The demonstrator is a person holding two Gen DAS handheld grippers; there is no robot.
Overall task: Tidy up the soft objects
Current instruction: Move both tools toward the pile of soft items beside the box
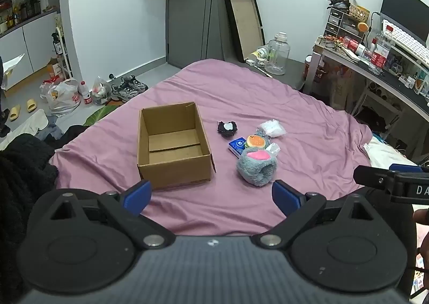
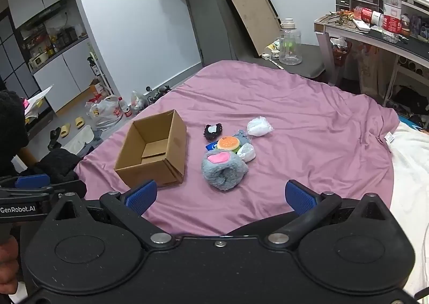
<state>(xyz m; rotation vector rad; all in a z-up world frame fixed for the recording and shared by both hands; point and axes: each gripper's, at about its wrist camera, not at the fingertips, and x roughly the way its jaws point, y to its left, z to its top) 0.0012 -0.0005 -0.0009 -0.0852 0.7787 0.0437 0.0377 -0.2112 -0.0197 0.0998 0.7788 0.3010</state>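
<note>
An open, empty cardboard box (image 1: pixel 173 146) (image 2: pixel 154 150) stands on the pink bedsheet (image 1: pixel 241 95) (image 2: pixel 308 116). To its right lies a small heap: a grey furry paw plush (image 1: pixel 256 167) (image 2: pixel 224 168), a burger plush (image 1: pixel 256 141) (image 2: pixel 228 143), a black-and-white soft toy (image 1: pixel 227 129) (image 2: pixel 212 131), a blue tissue pack (image 1: pixel 237 144) and two white bagged items (image 1: pixel 272 128) (image 2: pixel 258 126). My left gripper (image 1: pixel 211 195) hovers open near the bed's front edge, below box and plush. My right gripper (image 2: pixel 221 196) is open too, just short of the paw plush. Neither holds anything.
A cluttered desk (image 1: pixel 375 63) (image 2: pixel 375 33) stands at the right. A clear water jug (image 1: pixel 277 53) (image 2: pixel 289 42) and a leaning flat box (image 1: pixel 245 25) are beyond the bed. Bags, bottles and shoes (image 1: pixel 128 87) litter the floor at left. Dark clothing (image 1: pixel 24 170) lies at the bed's left edge.
</note>
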